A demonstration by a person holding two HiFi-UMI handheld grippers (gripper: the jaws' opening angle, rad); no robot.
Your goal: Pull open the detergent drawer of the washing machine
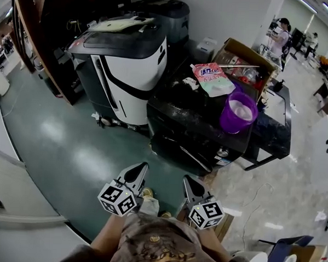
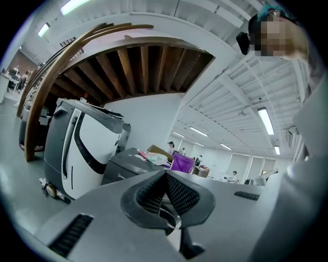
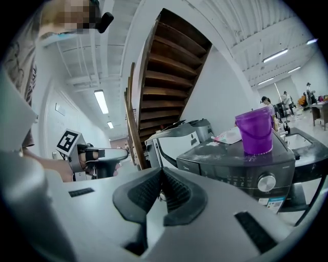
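Black washing machine (image 1: 192, 121) stands ahead, well apart from me. Purple bucket (image 1: 239, 112) and detergent pouch (image 1: 213, 78) sit on its lid, clear of the front. Detergent drawer (image 3: 201, 160) is in the control strip, left of the knob (image 3: 266, 182); it looks flush, not yet pulled. Left claw (image 1: 142, 167) and right claw (image 1: 186, 180) are low by my body, jaws fully together, empty. Judgement: approach stage; a claw must open to hook the drawer.

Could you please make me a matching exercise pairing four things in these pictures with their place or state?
1. purple bucket
2. pink-and-white pouch
3. white-and-black machine
4. left gripper

A. shut, empty
B. lying flat on the washing machine
C. on the floor beside the washing machine
D. standing upright on the washing machine

Pairs: 1-D, 2-B, 3-C, 4-A.
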